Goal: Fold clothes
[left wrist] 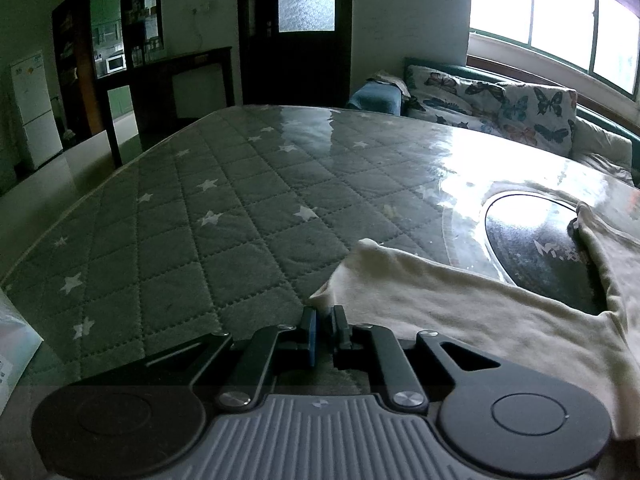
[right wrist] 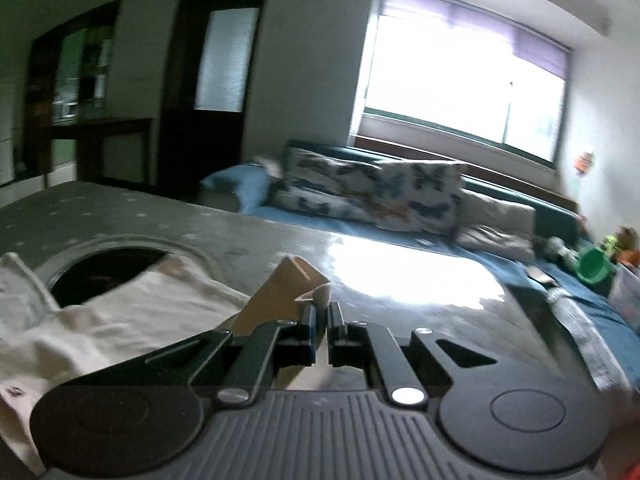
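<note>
A cream garment lies spread on the grey quilted table top, partly over a dark round inset. My left gripper is low at the garment's near left corner, and its jaws are shut on the cloth edge. In the right wrist view the same garment lies to the left. My right gripper is shut on another corner, which it holds up off the table. That corner's tan underside is turned up. The right wrist view is blurred by motion.
A sofa with butterfly cushions and a blue blanket stands behind the table under a bright window. A green cup and small items sit at the far right. A white box rests at the table's left edge.
</note>
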Demonstrator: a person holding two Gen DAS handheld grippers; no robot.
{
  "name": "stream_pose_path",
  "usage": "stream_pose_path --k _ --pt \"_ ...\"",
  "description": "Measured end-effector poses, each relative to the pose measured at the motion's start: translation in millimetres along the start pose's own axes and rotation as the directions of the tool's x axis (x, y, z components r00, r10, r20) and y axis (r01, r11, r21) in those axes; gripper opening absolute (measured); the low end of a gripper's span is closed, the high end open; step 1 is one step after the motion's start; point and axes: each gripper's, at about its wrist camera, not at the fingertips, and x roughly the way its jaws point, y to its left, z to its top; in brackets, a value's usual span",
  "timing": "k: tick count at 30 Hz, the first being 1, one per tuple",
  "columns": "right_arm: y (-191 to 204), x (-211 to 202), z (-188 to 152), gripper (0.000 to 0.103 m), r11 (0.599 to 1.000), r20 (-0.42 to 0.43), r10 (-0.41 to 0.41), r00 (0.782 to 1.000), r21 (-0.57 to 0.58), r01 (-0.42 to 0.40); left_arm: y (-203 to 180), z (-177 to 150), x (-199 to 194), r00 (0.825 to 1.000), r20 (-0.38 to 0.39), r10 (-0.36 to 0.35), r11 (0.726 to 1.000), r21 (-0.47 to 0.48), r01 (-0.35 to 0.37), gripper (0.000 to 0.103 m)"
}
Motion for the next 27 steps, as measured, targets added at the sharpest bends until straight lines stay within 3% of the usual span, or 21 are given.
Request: stream_pose_path --k 6,15,27 --pt "-37.6 0.5 -27.1 0.004 0.993 -0.055 -0.092 0.994 0.073 0.096 -1.5 0.5 0.8 1.000 -0.002 0.009 1.000 0.007 -0.009 0.010" --pt "-58.4 14.6 -72.2 0.004 0.983 -0.173 -0.145 0.974 0.084 0.161 -3.6 2.1 1.9 1.000 -0.008 0.028 1.000 0.014 -0.027 0.010" --pt "-63.8 25.4 -86.2 0.004 0.977 -0.222 -0.185 0.957 0.060 0.202 -4.9 5.0 6.1 0.998 -0.007 0.055 0.998 0.035 -0.055 0.010"
